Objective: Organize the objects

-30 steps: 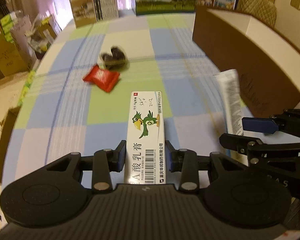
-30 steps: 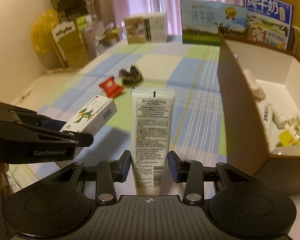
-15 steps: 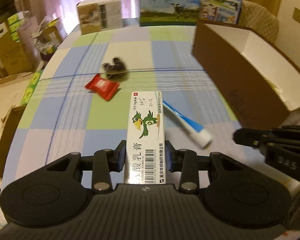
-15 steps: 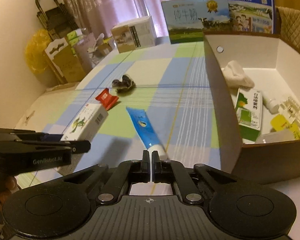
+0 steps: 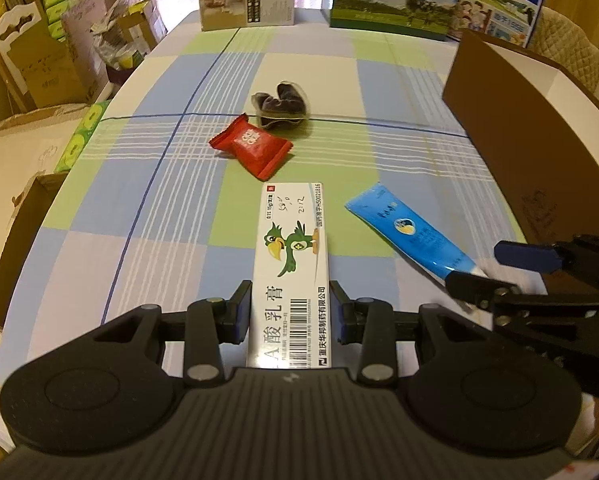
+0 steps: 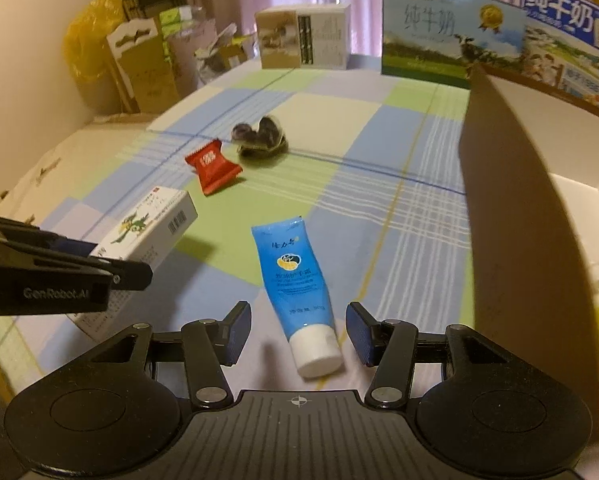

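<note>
My left gripper [image 5: 290, 312] is shut on a white ointment box [image 5: 291, 272] printed with a green parrot, held just above the checked tablecloth. In the right wrist view the same box [image 6: 151, 232] sticks out of the left gripper [image 6: 111, 260] at the left edge. A blue tube [image 6: 295, 284] with a white cap lies flat on the cloth. Around its cap end my right gripper [image 6: 299, 332] is opening its jaws, and a gap shows on both sides. The left wrist view has the tube [image 5: 407, 236] beside the right gripper [image 5: 499, 272].
A red snack packet [image 5: 251, 146] and a dark clear-wrapped packet [image 5: 281, 106] lie further out on the cloth. A tall brown box [image 6: 511, 208] with a white inside stands along the right. Milk cartons [image 6: 451, 32] and a small carton [image 6: 303, 38] line the far edge.
One second ago the right gripper held the tube upright. It then let the tube fall onto the cloth and shut empty. Now it is lower, jaws apart around the cap end. The left grip is unchanged.
</note>
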